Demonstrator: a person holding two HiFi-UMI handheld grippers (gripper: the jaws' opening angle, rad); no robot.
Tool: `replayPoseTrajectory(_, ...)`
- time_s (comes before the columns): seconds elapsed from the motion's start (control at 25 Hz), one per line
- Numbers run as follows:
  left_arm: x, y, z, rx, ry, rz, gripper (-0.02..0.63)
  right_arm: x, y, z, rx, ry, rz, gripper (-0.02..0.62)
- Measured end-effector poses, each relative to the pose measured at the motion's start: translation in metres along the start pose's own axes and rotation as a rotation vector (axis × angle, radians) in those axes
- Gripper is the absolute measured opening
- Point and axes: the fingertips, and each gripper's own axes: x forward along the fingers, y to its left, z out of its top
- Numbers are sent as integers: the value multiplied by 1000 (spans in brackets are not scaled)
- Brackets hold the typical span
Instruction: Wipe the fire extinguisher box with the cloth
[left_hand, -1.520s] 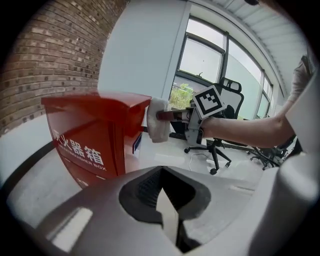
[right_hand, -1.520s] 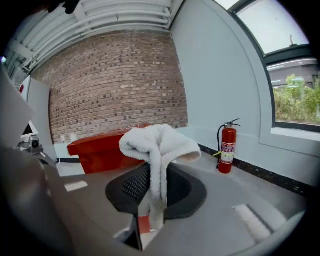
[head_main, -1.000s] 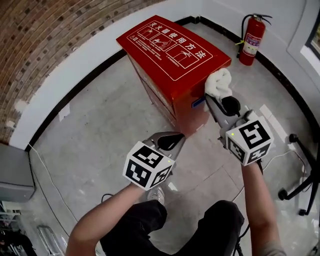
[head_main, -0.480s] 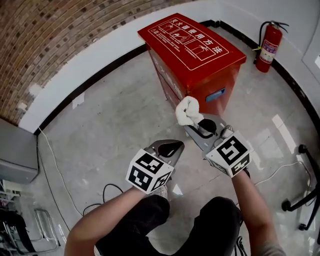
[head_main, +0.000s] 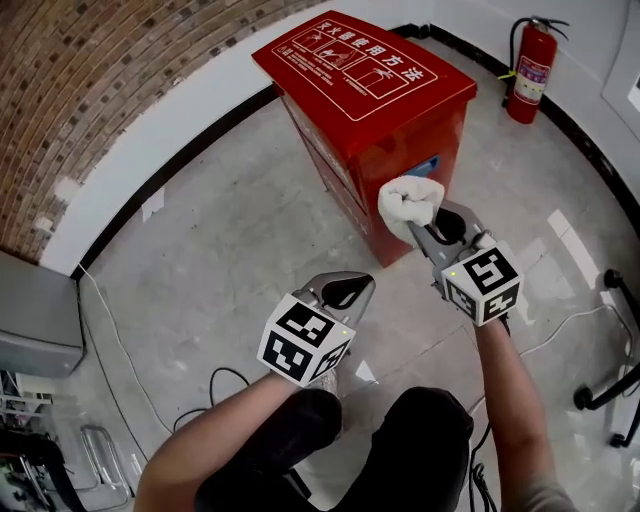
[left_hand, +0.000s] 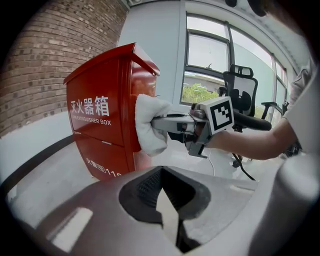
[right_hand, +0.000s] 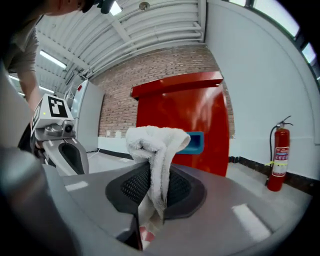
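While left gripper (head_main: 343, 290) jaws sit together, right gripper (head_main: 425, 232) jaws clamp cloth (head_main: 407, 203) by box (head_main: 380, 100)

- Head view: from overhead, steeply down onto red box (head_main: 370, 90).
- Left gripper view: low, close, toward its labelled face.
- Right gripper view: low, close, same box.

Light: bright, even; window (left_hand: 205, 60), ceiling strips (right_hand: 52, 59).
Glare: floor (head_main: 558, 230) sheen.
Edges: fisheye bend, dark corners.

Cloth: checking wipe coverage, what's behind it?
The red fire extinguisher box and part of its blue handle recess; the cloth covers the recess's left end.
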Motion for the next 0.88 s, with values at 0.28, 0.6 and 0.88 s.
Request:
replayPoseTrajectory(0.28,19,-3,4,55,23,-39,0,-22,-78,-22,68,10,-181,86)
replayPoseTrajectory(0.6,52,-4,8,63,4,-66,0,-29,-150,-67,140,70,-358,84)
replayPoseTrajectory(0.88,64,18,-17,20,20,-25,0,-11,-110,-108,144,115,-296,84)
